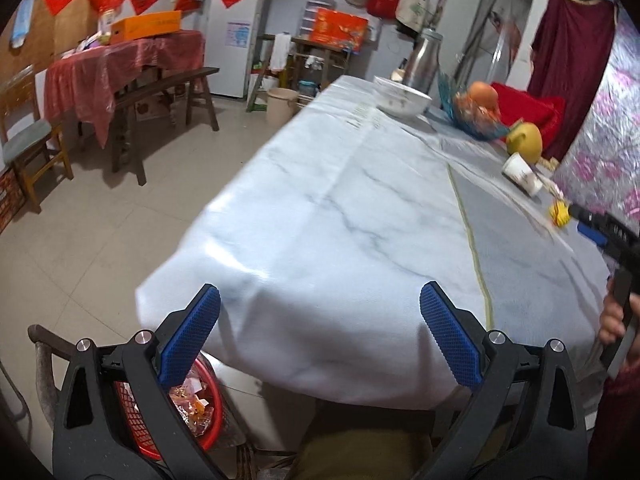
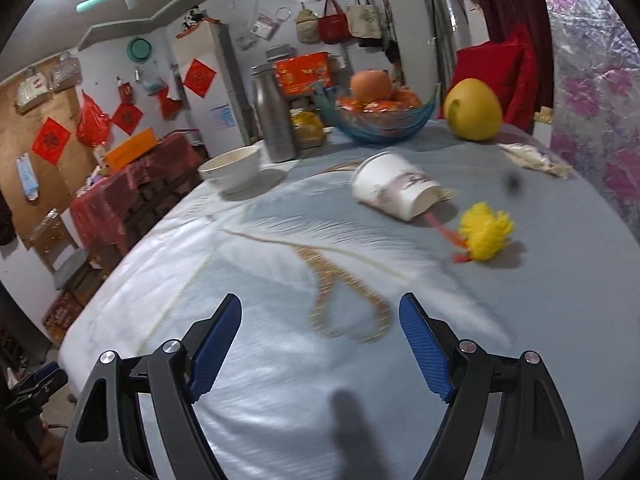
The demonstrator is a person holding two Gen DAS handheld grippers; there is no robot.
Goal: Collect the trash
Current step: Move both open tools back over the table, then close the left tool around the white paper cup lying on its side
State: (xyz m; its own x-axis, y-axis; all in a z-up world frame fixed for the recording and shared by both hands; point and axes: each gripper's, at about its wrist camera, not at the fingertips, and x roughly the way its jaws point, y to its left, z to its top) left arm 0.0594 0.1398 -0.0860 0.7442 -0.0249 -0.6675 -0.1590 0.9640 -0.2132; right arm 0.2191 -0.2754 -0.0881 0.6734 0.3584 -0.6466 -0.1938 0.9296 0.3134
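Cluttered room, cloth-covered counter (image 2: pixel 280 380). Tipped paper cup (image 2: pixel 398 192) and yellow crumpled wrapper (image 2: pixel 486 236) lie just beside each other, far side. Right gripper (image 2: pixel 320 344) fingers released, empty. Left gripper (image 1: pixel 320 336) fingers spread, empty; red trash basket (image 1: pixel 200 412) below counter edge.

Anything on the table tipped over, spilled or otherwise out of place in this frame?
Yes. A white paper cup lies on its side on the tablecloth, mouth toward the camera, in front of the fruit bowl. Beside its base sits a crumpled yellow scrap with a red strip. No liquid is visible.
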